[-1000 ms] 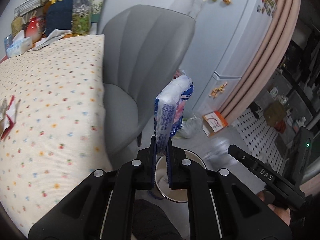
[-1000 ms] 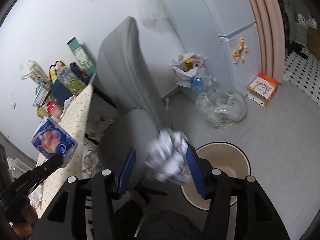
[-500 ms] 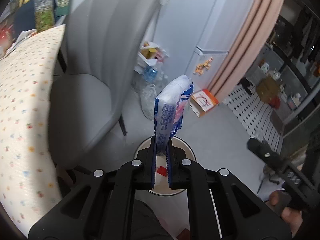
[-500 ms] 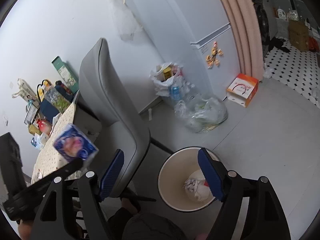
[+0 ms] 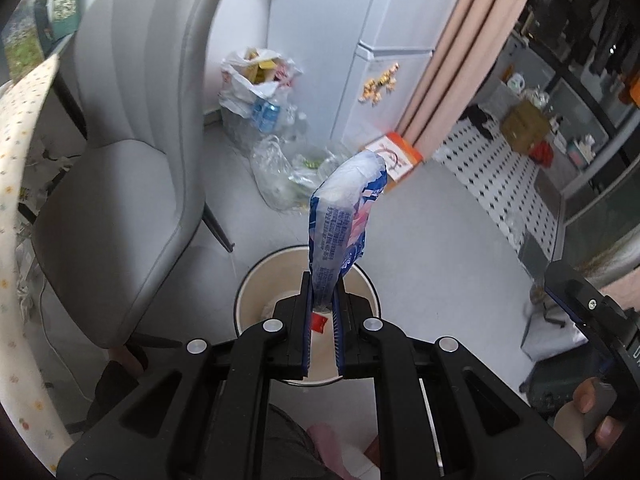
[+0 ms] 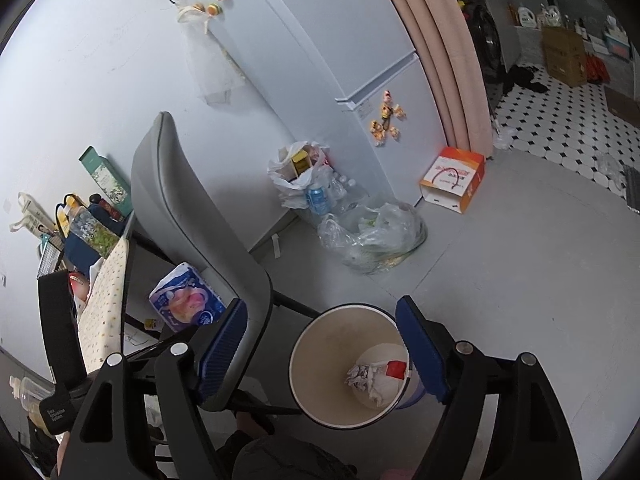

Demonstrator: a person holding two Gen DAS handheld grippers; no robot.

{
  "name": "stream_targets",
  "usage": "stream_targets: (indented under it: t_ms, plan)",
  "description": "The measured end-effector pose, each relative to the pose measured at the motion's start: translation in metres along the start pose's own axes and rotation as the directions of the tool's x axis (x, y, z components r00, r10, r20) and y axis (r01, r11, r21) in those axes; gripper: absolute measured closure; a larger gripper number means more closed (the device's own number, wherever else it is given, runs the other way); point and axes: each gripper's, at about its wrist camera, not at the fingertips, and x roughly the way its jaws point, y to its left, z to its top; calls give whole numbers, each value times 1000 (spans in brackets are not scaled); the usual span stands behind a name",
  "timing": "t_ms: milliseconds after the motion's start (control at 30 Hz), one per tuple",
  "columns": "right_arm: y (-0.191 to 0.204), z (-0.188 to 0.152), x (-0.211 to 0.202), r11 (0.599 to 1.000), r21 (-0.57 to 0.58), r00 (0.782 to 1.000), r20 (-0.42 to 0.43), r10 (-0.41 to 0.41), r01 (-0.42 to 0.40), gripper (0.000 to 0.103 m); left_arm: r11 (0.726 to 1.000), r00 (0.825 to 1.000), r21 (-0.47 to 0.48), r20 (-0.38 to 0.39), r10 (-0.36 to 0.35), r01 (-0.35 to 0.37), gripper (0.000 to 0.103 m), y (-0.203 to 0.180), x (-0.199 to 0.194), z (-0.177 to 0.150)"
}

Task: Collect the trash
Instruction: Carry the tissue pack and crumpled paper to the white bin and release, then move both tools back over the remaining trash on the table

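My left gripper (image 5: pixel 323 304) is shut on a blue and white plastic wrapper (image 5: pixel 342 220) and holds it upright above the round beige trash bin (image 5: pixel 256 280) on the floor. The wrapper also shows in the right wrist view (image 6: pixel 186 302), left of the bin (image 6: pixel 320 344). My right gripper (image 6: pixel 320 344) is open and empty, its jaws wide apart over the bin. Crumpled white paper (image 6: pixel 366 376) and a red scrap (image 6: pixel 396 368) lie in the bin's bottom.
A grey chair (image 5: pixel 132 152) stands left of the bin, beside a table with a dotted cloth (image 5: pixel 16 128). Full plastic bags (image 6: pixel 372 236) and an orange box (image 6: pixel 452 184) sit on the floor by the white fridge (image 6: pixel 352 56).
The crumpled paper left my right gripper and fell into the bin; its jaws opened wider. My left gripper carried the wrapper from the table side to above the bin.
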Motion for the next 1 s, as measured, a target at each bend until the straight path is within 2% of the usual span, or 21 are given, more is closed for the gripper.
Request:
stream_targets:
  t_ms: [67,133,167,300,400,533,800,933,1000]
  plan:
    - [-2,-1,3,1000,5,1000,-11,-3,3,27,1000,1000,6,-12,9,-9,83,-1,6,1]
    - [-4,-2,6,1000,6,1000,-19,-8,8,23,1000,1000,9,-19,24,-24,43,-2,10,2]
    - [-5,-2,7,1000,5,1000,-18,-10,10,21,999,999,10,-10,34,-34,37,-1,9,2]
    - [-5,-4,7,1000,2,1000,-16,-9,9,18,997,997,4,26,71,-71,27,4,-5,-1]
    - [-2,-5,7,1000,6,1000,-27,8,-8,15,996,995,-40,56,81,-79,19,14,-22,0]
    - [12,-7,2,999,-31,1000,-13,25,-26,7,993,985,-93,150,89,-75,7,31,-57,-1]
    - [55,-14,2,993,-114,999,-40,33,-38,7,975,953,-217,279,114,-53,6,73,-117,-19]
    - [82,-23,3,987,-154,997,-57,46,-54,7,964,942,-260,307,134,-53,6,99,-143,-32]
    - [97,-28,3,983,-174,996,-68,53,-65,7,962,931,-266,330,157,-68,6,108,-154,-39]
